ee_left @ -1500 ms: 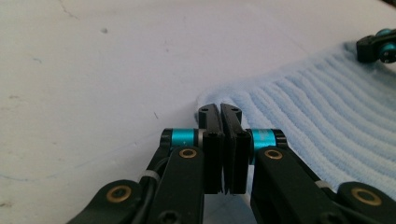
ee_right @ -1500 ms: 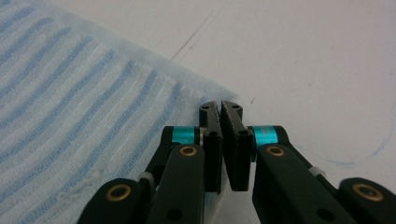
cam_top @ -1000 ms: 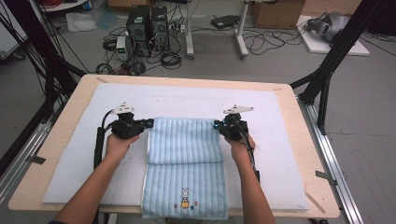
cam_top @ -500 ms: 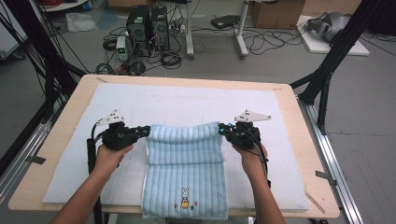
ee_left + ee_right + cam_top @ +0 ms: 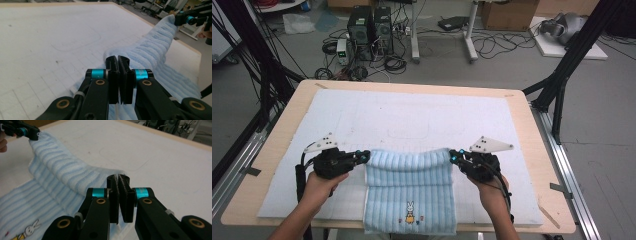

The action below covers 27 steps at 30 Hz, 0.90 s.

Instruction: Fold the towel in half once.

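Pale-blue ribbed terry towel with a small embroidered rabbit lies at the near middle of the white padded mat in the high view, its near end draped over the table's near edge. Its far edge is lifted and strung left to right between the two tools: the left gripper pinches the far-left corner, the right gripper the far-right one, each equally close to its own corner. That held edge runs across the table, so folding toward the rabbit would mean drawing both hands nearward together. Beyond the wooden table the floor carries computer towers and loose cables.

From the left gripper view, the left gripper has its jaws pressed together on towel cloth, the ribbed band stretching away rightward to the other tool.

From the right gripper view, the right gripper is likewise clamped on the cloth, the towel sagging leftward.
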Motion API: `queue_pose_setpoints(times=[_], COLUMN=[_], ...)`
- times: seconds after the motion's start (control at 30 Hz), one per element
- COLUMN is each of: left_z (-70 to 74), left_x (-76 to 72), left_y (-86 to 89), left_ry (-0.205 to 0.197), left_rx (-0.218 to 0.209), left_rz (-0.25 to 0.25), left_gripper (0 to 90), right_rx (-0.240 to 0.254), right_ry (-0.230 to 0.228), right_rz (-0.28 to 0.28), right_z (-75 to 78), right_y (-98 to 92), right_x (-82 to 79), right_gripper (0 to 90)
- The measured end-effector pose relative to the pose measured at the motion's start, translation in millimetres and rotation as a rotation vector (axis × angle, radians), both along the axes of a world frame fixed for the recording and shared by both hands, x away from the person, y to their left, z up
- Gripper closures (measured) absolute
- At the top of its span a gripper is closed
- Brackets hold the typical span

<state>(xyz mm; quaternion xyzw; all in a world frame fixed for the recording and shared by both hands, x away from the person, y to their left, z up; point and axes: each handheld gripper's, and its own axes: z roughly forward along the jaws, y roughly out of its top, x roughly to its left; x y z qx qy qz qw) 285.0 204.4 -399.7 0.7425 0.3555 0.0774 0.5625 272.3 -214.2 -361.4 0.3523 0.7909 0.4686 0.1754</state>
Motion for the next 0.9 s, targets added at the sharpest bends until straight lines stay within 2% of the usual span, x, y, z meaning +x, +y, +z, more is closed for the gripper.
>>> queue_pose_setpoints(times=[0.23,0.4,0.47,0.5,0.53,0.6,0.67,0.8,0.87,0.9], left_z=[-20.5,-30.5,-32.7,-33.2,-33.2,-31.8,-29.4,-26.9,-28.4,-29.6], left_x=[-15.6,-23.0,-22.8,-21.9,-20.5,-16.2,-10.6,7.9,17.3,20.5], left_y=[-0.6,1.5,2.2,2.7,3.8,6.4,10.1,16.5,16.4,15.6], left_ry=[0.048,0.065,0.072,0.075,0.081,0.091,0.083,0.070,0.077,0.074], left_rx=[0.024,0.029,0.032,0.027,0.022,0.015,0.007,-0.019,-0.037,-0.036], left_rz=[-0.036,-0.043,-0.036,-0.023,-0.010,0.021,0.057,0.103,0.123,0.124], left_gripper=[86.1,85.5,83.4,80.2,73.0,59.1,49.8,47.7,47.6,47.6], right_rx=[-0.016,-0.035,-0.040,-0.042,-0.040,-0.036,-0.036,-0.007,-0.018,-0.014], right_ry=[0.095,0.110,0.122,0.133,0.142,0.137,0.130,0.117,0.102,0.118], right_rz=[0.007,0.000,0.001,0.001,-0.004,-0.020,-0.043,-0.112,-0.137,-0.144], right_z=[-32.5,-47.1,-52.5,-55.4,-58.1,-61.4,-61.8,-58.8,-59.4,-60.9], right_y=[-6.5,-8.7,-8.8,-8.6,-8.6,-10.0,-12.1,-16.0,-14.5,-13.2], right_x=[-16.4,-23.5,-23.6,-23.8,-23.9,-23.1,-19.4,-4.8,4.1,8.8], right_gripper=[87.1,86.8,83.8,81.6,78.7,75.6,73.2,69.8,70.7,70.6])
